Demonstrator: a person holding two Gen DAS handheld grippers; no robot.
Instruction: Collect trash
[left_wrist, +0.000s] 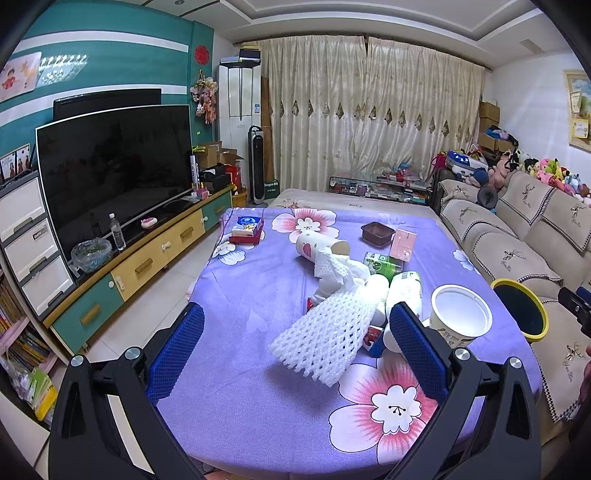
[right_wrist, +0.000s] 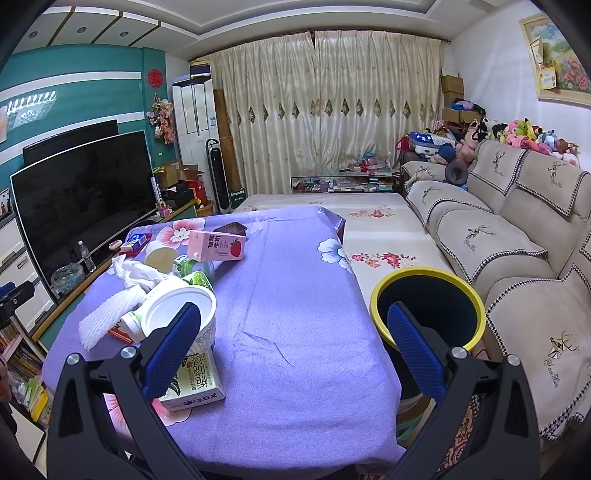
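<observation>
Trash lies in a pile on the purple flowered tablecloth (left_wrist: 251, 325): a white foam net sleeve (left_wrist: 325, 332), a white paper tub (left_wrist: 460, 314), green-and-white bottles (left_wrist: 406, 291), a tipped paper cup (left_wrist: 317, 247). In the right wrist view I see the tub (right_wrist: 181, 314), a pink strawberry milk carton (right_wrist: 216, 249) and a green tea carton (right_wrist: 194, 384). A yellow-rimmed dark bin (right_wrist: 428, 306) stands right of the table; it also shows in the left wrist view (left_wrist: 521, 310). My left gripper (left_wrist: 295, 343) is open around the foam sleeve, above it. My right gripper (right_wrist: 291, 350) is open and empty over the cloth.
A TV (left_wrist: 114, 173) on a low cabinet (left_wrist: 147, 266) runs along the left. A beige sofa (right_wrist: 517, 236) with plush toys lines the right. A brown tray (left_wrist: 376, 232) and a red box (left_wrist: 247, 230) lie at the table's far end.
</observation>
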